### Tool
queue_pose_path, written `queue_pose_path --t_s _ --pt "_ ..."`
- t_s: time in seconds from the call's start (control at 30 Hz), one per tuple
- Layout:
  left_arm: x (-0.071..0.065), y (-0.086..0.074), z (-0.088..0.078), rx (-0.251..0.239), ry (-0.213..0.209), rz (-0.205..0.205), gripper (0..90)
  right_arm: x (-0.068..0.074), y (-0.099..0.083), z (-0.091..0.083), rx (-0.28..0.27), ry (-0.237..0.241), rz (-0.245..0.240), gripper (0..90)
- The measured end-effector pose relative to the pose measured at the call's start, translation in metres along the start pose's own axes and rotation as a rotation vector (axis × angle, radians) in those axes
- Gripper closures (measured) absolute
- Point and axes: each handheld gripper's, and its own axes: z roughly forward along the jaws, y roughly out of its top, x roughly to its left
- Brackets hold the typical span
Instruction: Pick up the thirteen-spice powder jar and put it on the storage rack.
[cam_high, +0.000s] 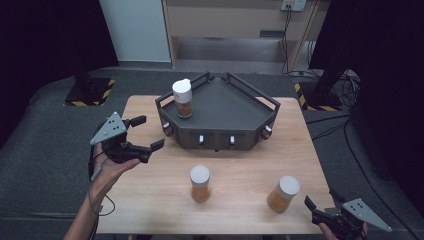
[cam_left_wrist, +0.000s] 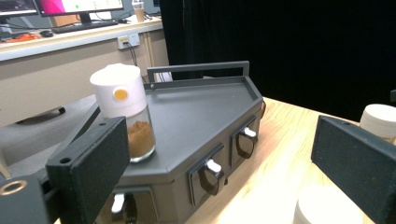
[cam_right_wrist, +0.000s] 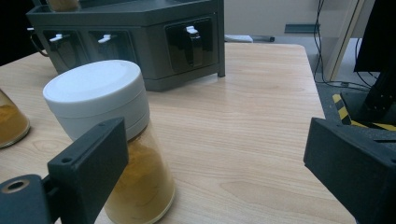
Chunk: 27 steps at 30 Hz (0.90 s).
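Note:
A dark grey angular tray (cam_high: 225, 107) stands at the back middle of the wooden table, and a white-capped spice jar (cam_high: 183, 98) stands upright on its left part. Two more jars stand on the bare table: one in the middle (cam_high: 200, 183) and one at the right front (cam_high: 283, 193). My left gripper (cam_high: 145, 133) hovers left of the tray, jaws open and empty. In the left gripper view the jar on the tray (cam_left_wrist: 123, 112) is ahead and left. My right gripper (cam_high: 316, 207) rests at the front right corner, open, beside the right jar (cam_right_wrist: 109, 140), which stands in front of its left jaw.
The tray's front wall carries several small latch handles (cam_left_wrist: 245, 140). The wooden table (cam_high: 240, 165) has bare room between the jars and in front of the tray. Beyond the table lie dark floor mats, a stand base with yellow-black tape (cam_high: 90, 92) and cables.

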Motion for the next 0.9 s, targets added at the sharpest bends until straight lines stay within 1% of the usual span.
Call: queue_pose_path --t_s 0.13,0.3,0.37,0.43,0.53,0.7,0.8,0.9 --pt "-0.003 -0.014 -0.007 0.006 0.011 -0.006 3.1 0.0 0.0 0.0 0.0 0.0 -0.001 6.5" --pt "-0.008 -0.033 -0.015 0.017 0.038 -0.018 3.0 0.0 0.0 0.0 -0.001 -0.001 -0.001 6.5" --pt "-0.011 -0.042 -0.019 0.017 0.048 -0.027 3.0 0.0 0.0 0.0 0.0 0.0 -0.001 6.5" --pt "-0.013 -0.054 -0.022 0.004 0.055 -0.044 2.9 0.0 0.0 0.0 0.001 0.0 -0.002 6.5" --pt "-0.014 -0.068 -0.026 0.005 0.066 -0.063 2.9 0.0 0.0 0.0 0.001 -0.001 -0.002 6.5" --pt "-0.016 -0.086 -0.032 0.012 0.083 -0.089 2.8 0.001 0.001 0.0 0.003 -0.001 -0.001 6.5" --pt "-0.018 -0.094 -0.034 0.031 0.1 -0.086 2.7 0.001 0.001 0.0 0.004 -0.002 -0.001 6.5" --pt "-0.019 -0.105 -0.036 0.035 0.106 -0.101 2.7 0.001 0.001 0.0 0.004 -0.002 -0.001 6.4"
